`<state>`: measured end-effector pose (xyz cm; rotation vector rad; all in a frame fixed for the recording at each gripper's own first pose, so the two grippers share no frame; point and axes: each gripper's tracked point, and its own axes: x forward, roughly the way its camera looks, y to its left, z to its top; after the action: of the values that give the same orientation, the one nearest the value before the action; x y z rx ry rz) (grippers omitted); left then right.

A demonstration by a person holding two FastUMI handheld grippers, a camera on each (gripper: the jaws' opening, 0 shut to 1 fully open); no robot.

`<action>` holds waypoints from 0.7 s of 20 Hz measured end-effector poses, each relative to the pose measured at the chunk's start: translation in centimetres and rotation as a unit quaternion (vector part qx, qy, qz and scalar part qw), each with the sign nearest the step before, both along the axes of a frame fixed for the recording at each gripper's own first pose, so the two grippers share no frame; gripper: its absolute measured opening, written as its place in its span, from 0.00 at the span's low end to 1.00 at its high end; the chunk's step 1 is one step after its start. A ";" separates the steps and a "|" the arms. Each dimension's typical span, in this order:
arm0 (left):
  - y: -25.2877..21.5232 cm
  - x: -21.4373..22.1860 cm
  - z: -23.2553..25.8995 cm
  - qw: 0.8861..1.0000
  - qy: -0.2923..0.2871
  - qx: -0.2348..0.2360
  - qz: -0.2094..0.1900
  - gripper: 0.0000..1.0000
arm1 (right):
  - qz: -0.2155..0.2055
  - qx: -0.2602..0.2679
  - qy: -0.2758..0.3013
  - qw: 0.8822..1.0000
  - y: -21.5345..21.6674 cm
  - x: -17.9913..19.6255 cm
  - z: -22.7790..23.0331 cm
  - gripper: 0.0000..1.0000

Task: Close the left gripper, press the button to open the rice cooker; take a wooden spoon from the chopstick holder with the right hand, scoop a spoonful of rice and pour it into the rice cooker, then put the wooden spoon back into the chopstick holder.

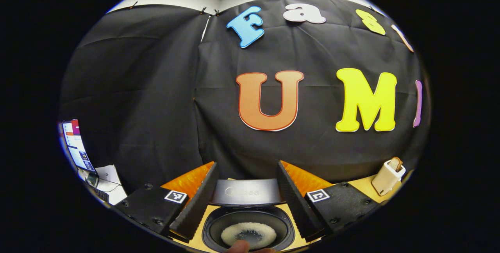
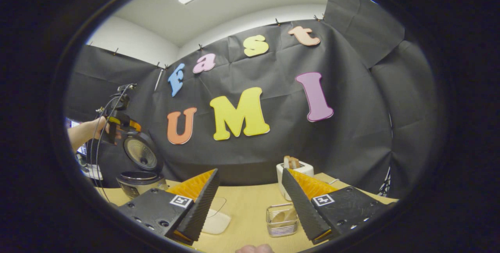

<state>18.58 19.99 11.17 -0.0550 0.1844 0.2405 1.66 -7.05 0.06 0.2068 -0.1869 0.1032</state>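
We see the left gripper (image 1: 246, 202) w/ jaws spread wide, nothing between them, hovering over the open rice cooker (image 1: 248, 221); rice sits in its pot at 6 o'clock. Right gripper (image 2: 250, 202) also gapes wide, empty, above the table (image 2: 250, 206). Chopstick holder (image 2: 280, 220) w/ wooden spoon (image 2: 279, 217) lies btwn its fingers, toaster (image 2: 293, 171) beyond at 12 o'clock.

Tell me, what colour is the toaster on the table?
The toaster is white or cream, with bread poking out. It shows best in the left gripper view.
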 end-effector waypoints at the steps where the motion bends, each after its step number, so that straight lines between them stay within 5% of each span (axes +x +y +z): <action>1: -0.4 -1.1 -0.6 1.000 0.001 0.002 -0.002 0.95 | 0.007 0.001 0.003 1.000 0.5 -0.2 -0.4 0.92; 8: -2.8 -8.0 -6.5 0.999 0.013 -0.029 -0.024 0.92 | -0.006 -0.013 -0.013 1.000 -0.1 -2.0 -0.4 0.92; 11: -3.6 -9.9 -9.3 0.998 0.032 -0.036 -0.031 0.92 | -0.014 -0.017 -0.019 1.000 -0.4 -2.6 -0.1 0.99; 14: -4.2 -11.1 -12.1 0.997 0.045 -0.047 -0.035 0.92 | -0.025 -0.030 -0.026 0.999 -0.6 -3.0 0.1 0.92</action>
<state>7.49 15.77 -0.88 -0.1308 0.2871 0.1651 -1.39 -7.65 0.18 0.1405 -0.2405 0.0635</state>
